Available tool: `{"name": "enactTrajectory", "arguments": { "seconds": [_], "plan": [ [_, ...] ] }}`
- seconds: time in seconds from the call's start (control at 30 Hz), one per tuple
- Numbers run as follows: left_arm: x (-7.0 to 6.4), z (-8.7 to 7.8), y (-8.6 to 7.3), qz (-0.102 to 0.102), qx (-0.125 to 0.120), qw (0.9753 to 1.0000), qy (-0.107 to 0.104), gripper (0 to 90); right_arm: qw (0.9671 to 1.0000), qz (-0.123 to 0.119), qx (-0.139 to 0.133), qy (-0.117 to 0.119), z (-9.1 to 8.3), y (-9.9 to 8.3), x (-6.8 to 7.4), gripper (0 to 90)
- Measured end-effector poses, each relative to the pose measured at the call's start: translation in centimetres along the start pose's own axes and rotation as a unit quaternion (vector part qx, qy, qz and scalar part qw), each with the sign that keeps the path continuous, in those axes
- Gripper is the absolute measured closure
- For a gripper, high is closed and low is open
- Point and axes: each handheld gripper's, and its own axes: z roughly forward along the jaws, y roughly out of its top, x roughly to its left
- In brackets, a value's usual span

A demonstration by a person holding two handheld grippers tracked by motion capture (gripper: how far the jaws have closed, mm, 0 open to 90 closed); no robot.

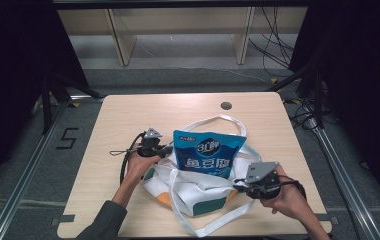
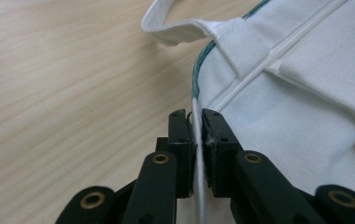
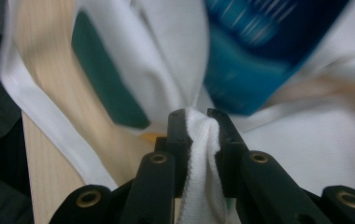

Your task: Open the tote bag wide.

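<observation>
A white tote bag with green and orange patches lies on the wooden table, its straps spread out. A blue snack pouch with white lettering sticks halfway out of the bag's mouth. My left gripper is shut on the bag's left rim; the left gripper view has the thin white edge pinched between the jaws of the left gripper. My right gripper is shut on the bag's right side, with bunched white cloth clamped in the right gripper. The blue pouch is blurred just beyond.
A long white strap loops toward the table's front edge, and another strap arcs behind the pouch. A dark round grommet sits at the far side of the table. Wooden shelving and cables stand beyond.
</observation>
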Motion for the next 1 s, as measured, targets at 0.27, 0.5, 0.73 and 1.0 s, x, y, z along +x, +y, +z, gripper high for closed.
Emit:
{"name": "enactTrajectory", "arguments": {
  "seconds": [0.27,0.5,0.73,1.0],
  "plan": [
    [-0.7,-0.1,-0.2,0.011,0.013,0.9994,0.032,73.6,0.9992,0.028,0.020,0.019,4.2,-2.3,0.6,80.1],
    [-2.9,-5.7,1.0,0.029,-0.027,0.9988,0.029,57.7,0.9975,0.065,0.021,0.017,3.8,-2.3,0.6,75.9],
    [-5.2,-9.0,-0.9,0.021,-0.048,0.9981,-0.032,59.5,0.9970,0.071,0.022,0.019,3.7,-2.2,0.6,74.0],
    [-5.7,-7.6,-2.1,0.031,-0.049,0.9964,-0.062,63.0,0.9972,0.070,0.022,0.015,3.9,-2.1,0.6,72.7]
  ]
}}
